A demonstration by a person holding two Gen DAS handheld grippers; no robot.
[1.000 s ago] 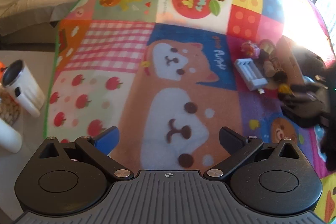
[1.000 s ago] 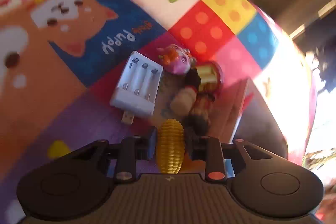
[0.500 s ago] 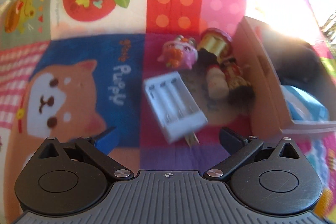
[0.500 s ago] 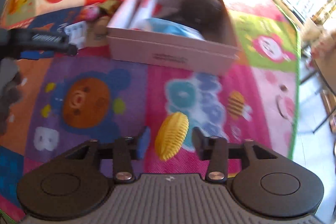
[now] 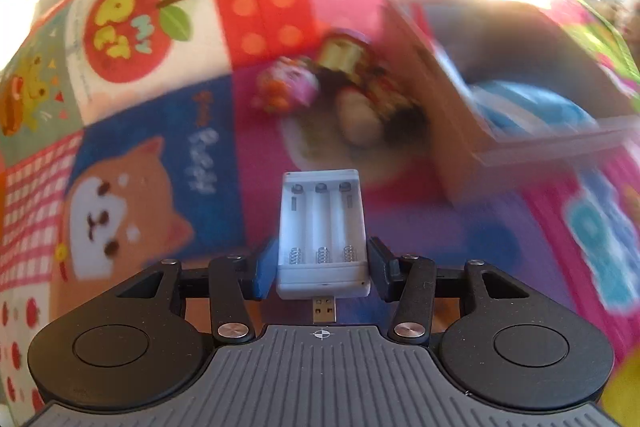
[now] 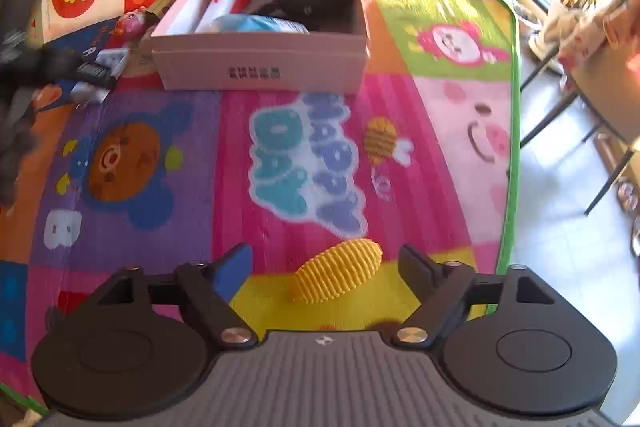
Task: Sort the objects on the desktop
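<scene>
Underneath, cartoon mat (image 6: 440, 107); left tongs (image 5: 322, 263) clamping charger (image 5: 323, 231), right tongs (image 6: 325, 267) agape.

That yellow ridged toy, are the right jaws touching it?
Apart. The right wrist view shows the yellow ridged toy lying on the mat between the right gripper's wide-open jaws, with mat visible on both sides of it.

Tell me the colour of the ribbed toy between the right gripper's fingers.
Yellow ribbed toy; right wrist view shows it best.
</scene>
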